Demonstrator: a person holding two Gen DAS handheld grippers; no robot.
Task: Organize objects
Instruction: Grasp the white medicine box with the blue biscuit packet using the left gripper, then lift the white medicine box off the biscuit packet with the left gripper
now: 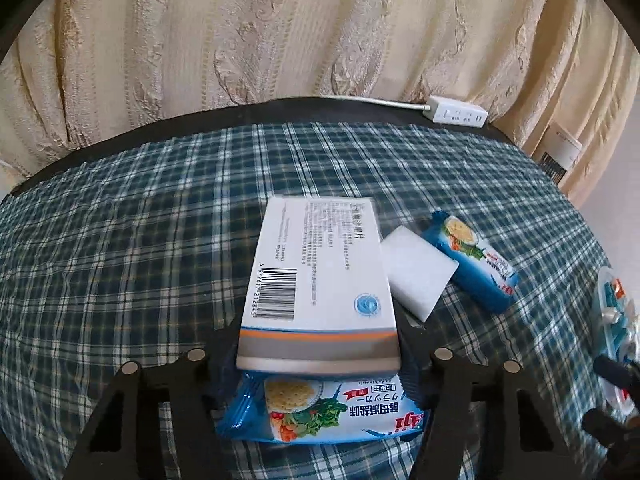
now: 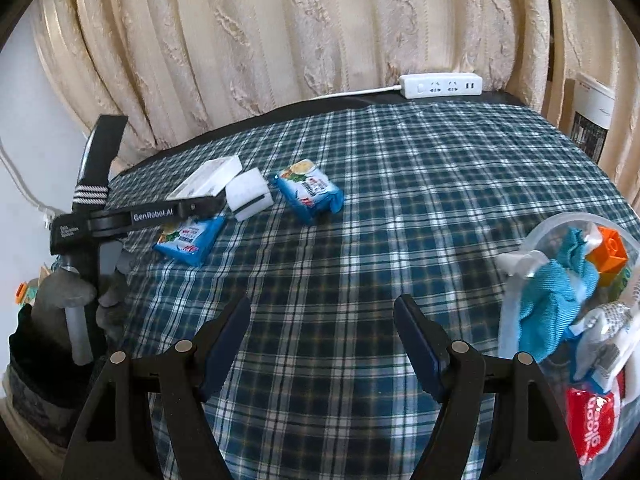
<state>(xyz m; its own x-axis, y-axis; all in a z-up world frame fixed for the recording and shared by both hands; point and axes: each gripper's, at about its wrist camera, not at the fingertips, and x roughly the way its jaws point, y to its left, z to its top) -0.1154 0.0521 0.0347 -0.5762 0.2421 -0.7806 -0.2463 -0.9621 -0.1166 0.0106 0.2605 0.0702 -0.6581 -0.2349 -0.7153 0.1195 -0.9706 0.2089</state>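
My left gripper point(image 1: 318, 354) is clamped on the white box point(image 1: 316, 280), sitting over a blue cracker pack point(image 1: 320, 412). Right gripper point(image 2: 322, 344) hangs open over the plaid cloth point(image 2: 360, 240), empty.

The left gripper point(image 1: 318, 354) clamps a box, tilted downward; the right gripper point(image 2: 322, 344) hangs parted, empty.
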